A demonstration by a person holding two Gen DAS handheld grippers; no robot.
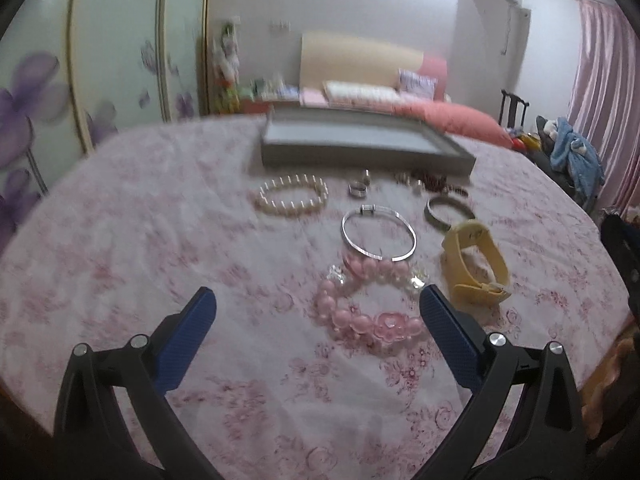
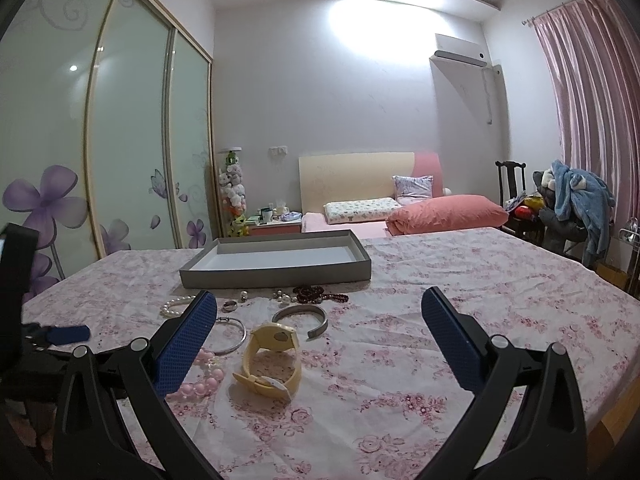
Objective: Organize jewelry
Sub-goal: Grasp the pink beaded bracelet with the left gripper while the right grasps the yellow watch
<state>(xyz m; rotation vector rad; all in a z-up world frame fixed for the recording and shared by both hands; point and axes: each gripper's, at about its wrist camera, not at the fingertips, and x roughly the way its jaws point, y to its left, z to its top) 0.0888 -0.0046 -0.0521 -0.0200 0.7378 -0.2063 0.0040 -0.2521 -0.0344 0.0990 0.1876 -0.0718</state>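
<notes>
Jewelry lies scattered on a table covered with a pink floral cloth (image 2: 440,280), all of it outside the shallow grey tray (image 2: 276,272) that sits farther back on the same cloth. In the left wrist view, a pink bead bracelet (image 1: 360,304) with a flower-shaped piece lies nearest, between the tips of the left gripper (image 1: 316,300), whose blue-padded fingers (image 1: 188,336) are spread wide and hold nothing. Just beyond the pink beads and touching them is a thin silver bangle (image 1: 378,234). To its right a yellow watch (image 1: 474,264) rests on its side with its strap looped, and behind that lies a grey metal cuff (image 1: 448,210). A pearl bracelet (image 1: 292,196) sits to the left near the tray's front wall, two small silver rings (image 1: 358,186) lie beside it, and a string of dark red beads (image 1: 436,184) trails along the tray's right front corner, blurred in this view. In the right wrist view, the right gripper (image 2: 320,304) hovers above the cloth with its fingers (image 2: 452,336) also wide apart and empty; the yellow watch lies between them, closer to the left finger. The dark red beads show more sharply here, just in front of the tray, with a few loose pearls (image 2: 282,296) beside them. The left gripper's blue pad is visible at the left edge.
</notes>
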